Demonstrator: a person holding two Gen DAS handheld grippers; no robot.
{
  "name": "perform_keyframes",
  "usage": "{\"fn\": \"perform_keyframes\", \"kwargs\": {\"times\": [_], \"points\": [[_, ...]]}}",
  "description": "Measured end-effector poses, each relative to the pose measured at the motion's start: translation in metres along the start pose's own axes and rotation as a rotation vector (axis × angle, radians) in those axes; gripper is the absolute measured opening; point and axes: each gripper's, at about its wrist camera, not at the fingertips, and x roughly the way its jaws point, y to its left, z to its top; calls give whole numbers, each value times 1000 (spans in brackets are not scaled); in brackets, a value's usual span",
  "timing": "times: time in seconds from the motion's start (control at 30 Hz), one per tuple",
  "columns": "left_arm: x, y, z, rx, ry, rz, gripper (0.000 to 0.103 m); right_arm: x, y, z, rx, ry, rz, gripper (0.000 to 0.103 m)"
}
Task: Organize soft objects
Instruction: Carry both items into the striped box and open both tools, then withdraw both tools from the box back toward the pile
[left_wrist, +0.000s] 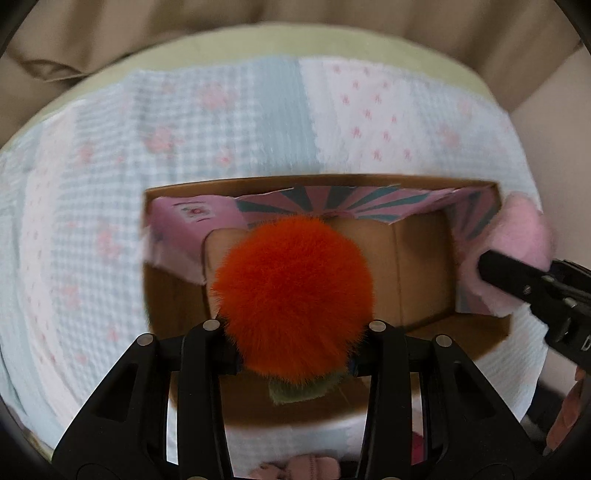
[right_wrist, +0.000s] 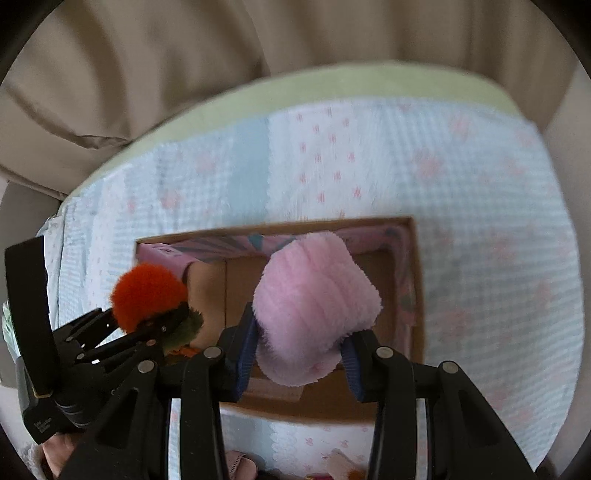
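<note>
- While your left gripper (left_wrist: 293, 363) pinches the orange pompom (left_wrist: 293, 299), that fluffy ball hangs over the left half of the open cardboard box (left_wrist: 417, 266), with a scrap of olive-green plush (left_wrist: 299, 391) showing beneath it.
- Your right gripper (right_wrist: 299, 352) clamps the pink fleece bundle (right_wrist: 314, 306) over the middle of the box, just beside the pompom but apart from it.
- You have bare brown floor inside the box; its pink-and-teal printed flaps (left_wrist: 332, 205) fold inward along the far and side walls, narrowing the opening.
- Around the box, the pastel patchwork quilt (left_wrist: 184, 122) spreads wide to a pale green edge (right_wrist: 295, 86), with beige cushions (right_wrist: 147, 55) beyond.
</note>
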Motion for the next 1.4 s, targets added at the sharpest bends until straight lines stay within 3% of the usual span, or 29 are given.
{"fn": "perform_keyframes", "kwargs": {"times": [0.2,0.33,0.4,0.43,0.47,0.5,0.53,0.57,0.97,1.4], "points": [[49,-4,1,63,126,-18,34,60,-9,9,78,152,31,38],[60,-6,-3,92,141,-12,34,78,-8,11,83,195,37,38],[57,-8,-3,123,118,7,51,83,-6,15,80,210,48,40],[54,-8,-3,134,111,16,88,84,-5,18,78,215,50,43],[51,-8,-4,141,99,24,102,85,-6,20,78,217,41,55],[48,-7,-5,147,82,36,103,87,-7,21,83,220,21,82],[47,-5,-4,152,85,46,103,89,-9,23,85,231,15,97],[48,-5,-4,156,98,51,103,91,-10,24,82,240,15,103],[28,1,-9,128,90,21,103,80,-6,22,38,178,-4,103],[-62,-11,-27,116,-31,25,103,-2,8,9,20,95,36,103]]}}
